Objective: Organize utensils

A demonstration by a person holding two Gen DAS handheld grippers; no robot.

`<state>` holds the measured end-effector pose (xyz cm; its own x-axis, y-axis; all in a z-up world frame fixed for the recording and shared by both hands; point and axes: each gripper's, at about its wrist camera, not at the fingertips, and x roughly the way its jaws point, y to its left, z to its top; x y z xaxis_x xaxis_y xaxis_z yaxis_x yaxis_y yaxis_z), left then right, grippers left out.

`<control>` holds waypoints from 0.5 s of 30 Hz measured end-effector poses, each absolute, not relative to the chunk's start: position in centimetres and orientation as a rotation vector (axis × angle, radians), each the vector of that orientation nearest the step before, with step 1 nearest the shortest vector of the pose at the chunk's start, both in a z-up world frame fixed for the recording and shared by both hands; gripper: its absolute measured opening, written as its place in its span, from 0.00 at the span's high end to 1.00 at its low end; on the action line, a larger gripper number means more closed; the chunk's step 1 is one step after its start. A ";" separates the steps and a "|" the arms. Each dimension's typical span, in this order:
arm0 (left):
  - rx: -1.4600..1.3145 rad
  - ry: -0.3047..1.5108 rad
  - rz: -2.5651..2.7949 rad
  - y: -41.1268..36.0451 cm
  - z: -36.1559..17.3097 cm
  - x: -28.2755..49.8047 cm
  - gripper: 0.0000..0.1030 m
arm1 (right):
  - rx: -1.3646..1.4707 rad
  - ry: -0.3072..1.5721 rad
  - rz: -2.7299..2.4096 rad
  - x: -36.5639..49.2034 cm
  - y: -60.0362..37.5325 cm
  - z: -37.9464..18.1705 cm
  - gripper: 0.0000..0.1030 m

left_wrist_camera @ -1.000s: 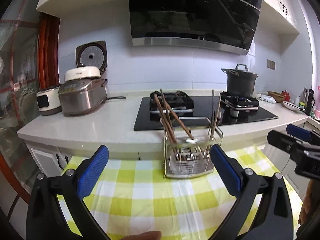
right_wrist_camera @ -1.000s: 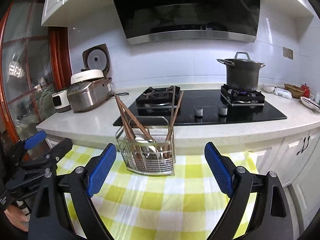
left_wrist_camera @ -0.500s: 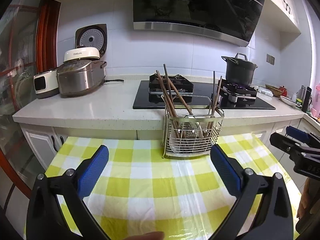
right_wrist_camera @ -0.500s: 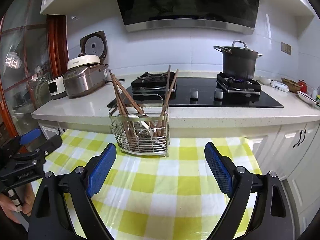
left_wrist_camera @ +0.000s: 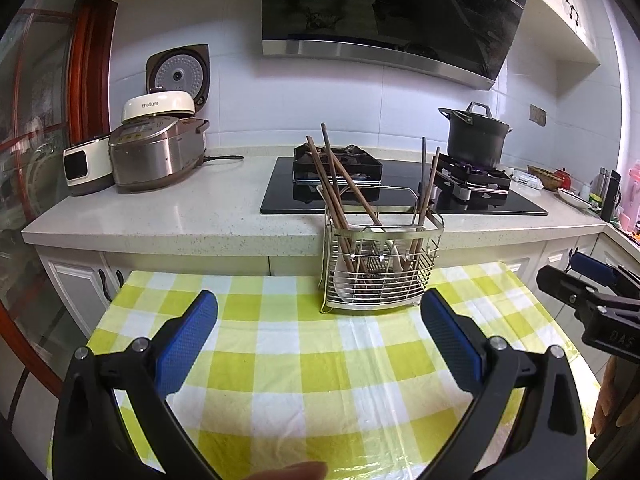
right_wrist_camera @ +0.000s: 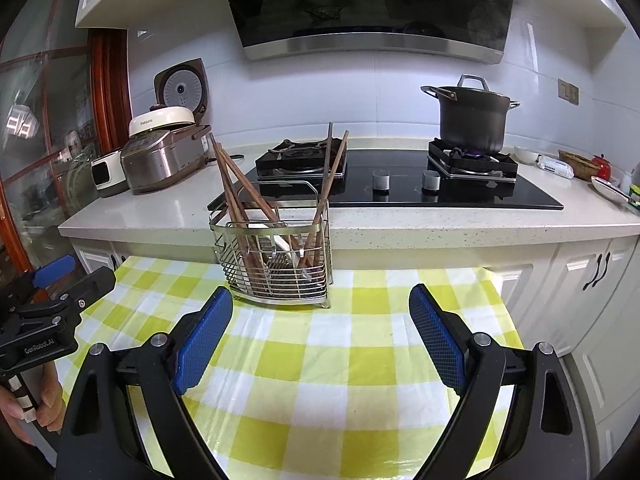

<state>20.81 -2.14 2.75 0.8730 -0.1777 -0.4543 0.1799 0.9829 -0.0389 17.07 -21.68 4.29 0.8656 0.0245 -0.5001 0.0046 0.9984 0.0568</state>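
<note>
- The wire utensil caddy (left_wrist_camera: 382,268) stood at the far edge of the yellow-checked tablecloth (left_wrist_camera: 304,360), against the kitchen counter (left_wrist_camera: 160,220).
- Wooden chopsticks (left_wrist_camera: 340,192) leaned crossed in its left and right compartments; a pale utensil (right_wrist_camera: 280,242), perhaps a spoon, lay low inside.
- The left gripper (left_wrist_camera: 320,344) hung wide open and empty, short of the caddy.
- The right gripper (right_wrist_camera: 320,336) was likewise spread wide, holding nothing.
- A clean pick likely meant closing on one chopstick high up, lifting along its lean, with the other gripper steadying the light caddy.
</note>
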 end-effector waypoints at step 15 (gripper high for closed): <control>0.000 0.484 -0.183 -2.1 2.5 20.9 0.04 | 0.043 0.521 0.001 17.0 -21.6 4.3 0.18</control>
